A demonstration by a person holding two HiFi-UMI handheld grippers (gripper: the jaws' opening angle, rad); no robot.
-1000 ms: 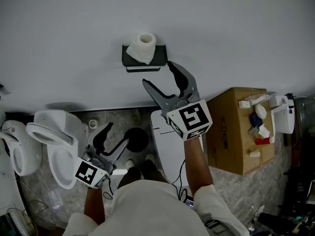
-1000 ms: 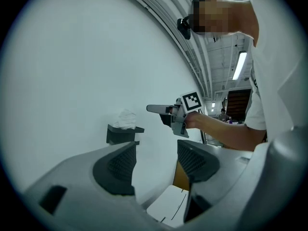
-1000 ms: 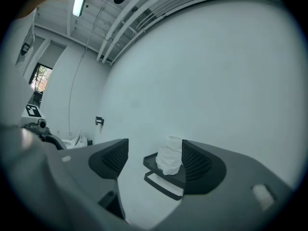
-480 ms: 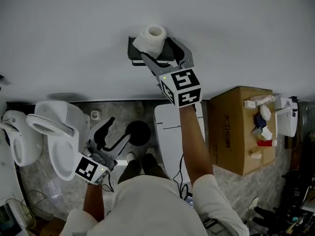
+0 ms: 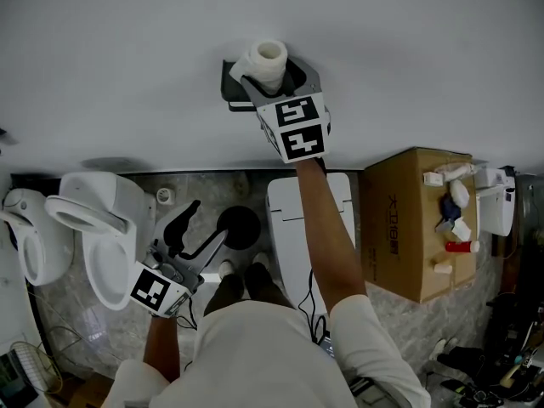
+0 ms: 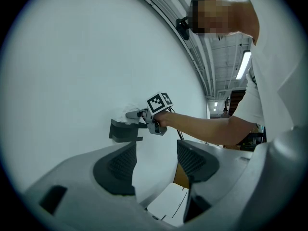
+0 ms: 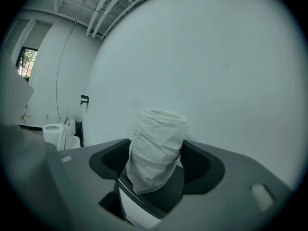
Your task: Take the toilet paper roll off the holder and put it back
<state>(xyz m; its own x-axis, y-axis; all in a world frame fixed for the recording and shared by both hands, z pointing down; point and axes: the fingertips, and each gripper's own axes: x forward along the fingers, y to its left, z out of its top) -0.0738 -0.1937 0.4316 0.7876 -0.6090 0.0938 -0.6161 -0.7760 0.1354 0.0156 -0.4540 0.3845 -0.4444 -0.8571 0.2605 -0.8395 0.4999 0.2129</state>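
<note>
Now the right gripper [image 5: 279,87] has its jaws wide on either side of the crumpled white toilet paper roll [image 5: 269,61], which stands upright on top of the dark wall-mounted holder [image 5: 230,86]. They've just been closing in, with no squeeze showing yet. Light, soft and easily crushed, I'd say, so a gentle pinch across mid-body looks right, while the left gripper [image 5: 198,237] hangs low, jaws wide and empty.

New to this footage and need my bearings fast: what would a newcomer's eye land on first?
The white toilet paper roll stands upright on the dark holder on the bare wall. The right claw straddles it, its jaws having just been closing. Next comes the left claw, open and empty, low beside the white toilets at left.
</note>
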